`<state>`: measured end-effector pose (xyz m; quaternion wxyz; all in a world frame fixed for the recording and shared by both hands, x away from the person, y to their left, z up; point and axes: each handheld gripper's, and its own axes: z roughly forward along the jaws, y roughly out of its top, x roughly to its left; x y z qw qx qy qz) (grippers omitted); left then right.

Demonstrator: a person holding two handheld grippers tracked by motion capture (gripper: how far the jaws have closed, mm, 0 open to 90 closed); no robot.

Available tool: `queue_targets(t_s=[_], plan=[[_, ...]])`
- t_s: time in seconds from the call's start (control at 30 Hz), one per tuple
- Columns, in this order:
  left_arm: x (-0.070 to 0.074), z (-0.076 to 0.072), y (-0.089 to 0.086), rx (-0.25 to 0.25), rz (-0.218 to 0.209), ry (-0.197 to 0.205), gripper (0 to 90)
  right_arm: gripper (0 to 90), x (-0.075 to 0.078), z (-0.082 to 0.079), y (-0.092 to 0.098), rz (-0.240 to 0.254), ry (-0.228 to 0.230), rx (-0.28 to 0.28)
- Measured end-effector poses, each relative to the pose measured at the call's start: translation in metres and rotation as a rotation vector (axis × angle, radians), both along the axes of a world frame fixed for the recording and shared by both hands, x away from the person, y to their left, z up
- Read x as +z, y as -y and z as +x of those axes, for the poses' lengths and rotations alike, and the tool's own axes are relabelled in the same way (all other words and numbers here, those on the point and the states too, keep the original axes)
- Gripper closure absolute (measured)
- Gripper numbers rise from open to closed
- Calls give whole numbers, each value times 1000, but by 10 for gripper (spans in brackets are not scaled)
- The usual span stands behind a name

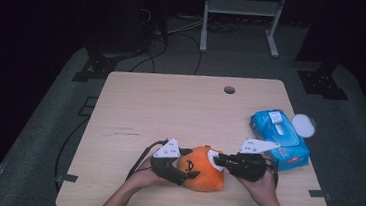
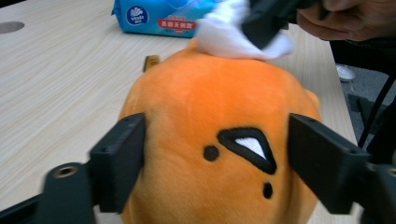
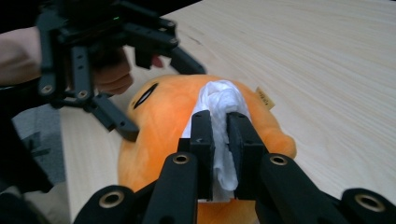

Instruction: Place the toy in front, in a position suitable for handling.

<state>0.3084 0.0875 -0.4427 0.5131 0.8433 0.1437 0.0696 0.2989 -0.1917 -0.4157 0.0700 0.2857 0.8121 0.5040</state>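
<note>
The wooden table (image 1: 170, 107) spreads across the middle of the high view, pale grain running to every edge, a small round hole (image 1: 229, 90) near its far side. Down at the lower centre of that frame sits the orange plush toy (image 1: 201, 169), round and fat, face markings turned toward the left of the picture. In the left gripper view it swells across the whole lower half, black eye patch and dots staring straight back.

Over on the right of the high view lies the blue wipes pack (image 1: 279, 138), just beyond the right hand, with a white round lid (image 1: 303, 125) touching its far corner.

Now the left gripper (image 1: 185, 171), coming in from the lower left: its jaws stand apart on either side of the toy, straddling the plush flanks. The pads sit right against the fur, though whether they actually squeeze it is hard to call.

The right gripper (image 1: 216, 159) arrives from the lower right, and here the story is plain: its jaws are clamped tight on a white wipe (image 3: 223, 122), the crumpled cloth bunched between the two black pads in the right gripper view. That wipe rests on the top of the toy, at the upper centre of the left gripper view. A small tan tag (image 3: 264, 97) peeks out at the toy's far side.
</note>
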Motion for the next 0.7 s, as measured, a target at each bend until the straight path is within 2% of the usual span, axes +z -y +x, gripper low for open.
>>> queue_targets(t_s=[0.07, 0.17, 0.23, 0.27, 0.33, 0.5, 0.57, 0.7], plan=[[2, -3, 2, -16, 13, 12, 253, 806, -2, 4, 2, 1, -13, -27], [3, -8, 3, -48, 9, 16, 253, 806, -7, 14, 12, 2, -48, -95], [3, -9, 4, -50, 13, 26, 260, 806, -10, 18, 17, -3, -63, -117], [3, -10, 6, -47, 20, 30, 263, 806, -10, 18, 17, 4, -70, -120], [3, -12, 8, -52, 29, 39, 271, 804, -7, 15, 13, -2, -54, -113], [3, -20, 14, -74, 62, 84, 272, 801, 3, 2, -4, 34, -8, -31], [3, -20, 13, -77, 60, 96, 283, 802, 2, 5, -4, 14, -4, -44], [2, -21, 16, -81, 52, 113, 299, 804, -3, 17, 10, 15, -44, -108]])
